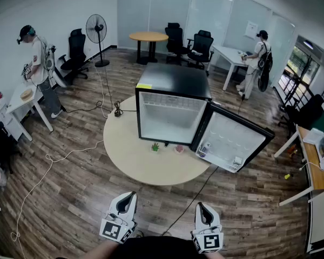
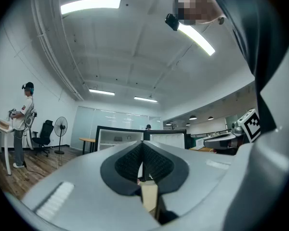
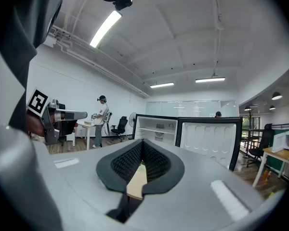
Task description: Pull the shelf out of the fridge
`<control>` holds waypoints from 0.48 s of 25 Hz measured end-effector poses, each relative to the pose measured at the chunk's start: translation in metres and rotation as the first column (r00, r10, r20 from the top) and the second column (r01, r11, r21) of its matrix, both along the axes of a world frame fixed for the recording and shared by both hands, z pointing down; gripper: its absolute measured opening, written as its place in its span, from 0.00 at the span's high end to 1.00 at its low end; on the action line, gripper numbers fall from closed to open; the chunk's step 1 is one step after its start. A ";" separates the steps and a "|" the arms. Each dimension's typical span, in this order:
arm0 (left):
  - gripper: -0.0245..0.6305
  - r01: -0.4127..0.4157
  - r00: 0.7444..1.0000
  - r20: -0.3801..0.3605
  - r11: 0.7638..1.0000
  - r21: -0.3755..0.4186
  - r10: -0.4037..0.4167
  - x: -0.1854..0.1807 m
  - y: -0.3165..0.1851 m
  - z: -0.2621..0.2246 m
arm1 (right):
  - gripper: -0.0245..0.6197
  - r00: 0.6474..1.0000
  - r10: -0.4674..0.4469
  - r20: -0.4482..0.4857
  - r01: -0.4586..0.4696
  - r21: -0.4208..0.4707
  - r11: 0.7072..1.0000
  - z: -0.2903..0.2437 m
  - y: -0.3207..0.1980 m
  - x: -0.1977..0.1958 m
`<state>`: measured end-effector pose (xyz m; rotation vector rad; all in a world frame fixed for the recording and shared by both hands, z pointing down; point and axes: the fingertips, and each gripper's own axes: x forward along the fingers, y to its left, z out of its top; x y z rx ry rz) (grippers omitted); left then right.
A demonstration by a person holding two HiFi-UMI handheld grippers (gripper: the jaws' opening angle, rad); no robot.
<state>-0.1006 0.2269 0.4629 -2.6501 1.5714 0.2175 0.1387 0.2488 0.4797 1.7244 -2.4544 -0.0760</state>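
- The fridge [image 1: 173, 90] stands in the middle of the head view, a small black box on the far side of a round table [image 1: 124, 150], and its door [image 1: 232, 139] swings wide open toward the right of the frame.
- The shelf [image 3: 155, 129] sits inside the white cabinet, lying flat across its upper part; the right gripper view shows it best.
- The left gripper [image 1: 130, 195] is at the bottom edge of the head view, left of centre, well apart from the fridge and pointing toward it.
- In the left gripper view its claw [image 2: 143, 150] is pressed together, the ribbed pads meeting, with nothing caught between them.
- The right gripper [image 1: 201, 204] is at the bottom edge too, right of centre, level with its partner and equally far from the fridge.
- Its claw [image 3: 142, 150] is fully closed as well, and it grips nothing.
- A small green plant [image 1: 155, 146] stands on the table just in front of the open cabinet.
- A black cable [image 1: 189, 204] runs across the wooden floor from the table's near edge toward the bottom of the frame.
- A standing fan [image 1: 96, 28] is at the upper left.
- One person [image 1: 39, 63] stands at a white desk at the far left, and another person [image 1: 256, 61] is at a desk in the upper right.
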 end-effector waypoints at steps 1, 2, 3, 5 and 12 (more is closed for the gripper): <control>0.96 -0.001 1.000 -0.001 1.000 -0.002 0.001 0.000 0.000 0.000 | 0.95 1.000 -0.004 0.000 0.004 0.005 1.000 0.003 0.001 0.001; 0.96 -0.001 1.000 -0.002 1.000 -0.003 0.001 0.000 0.000 0.000 | 0.95 1.000 -0.007 0.000 0.007 0.011 1.000 0.005 0.001 0.001; 0.96 -0.002 1.000 -0.002 1.000 -0.004 0.002 0.000 0.000 0.000 | 0.95 1.000 -0.012 -0.001 0.012 0.019 1.000 0.006 0.001 0.001; 0.96 -0.002 1.000 -0.003 1.000 -0.003 0.002 -0.001 -0.002 -0.001 | 0.95 1.000 -0.022 -0.003 0.023 0.030 0.999 0.007 0.001 -0.001; 0.96 -0.008 1.000 -0.008 1.000 -0.002 0.008 0.001 -0.006 0.001 | 0.95 0.997 -0.022 0.067 0.021 0.017 1.000 0.007 -0.003 0.002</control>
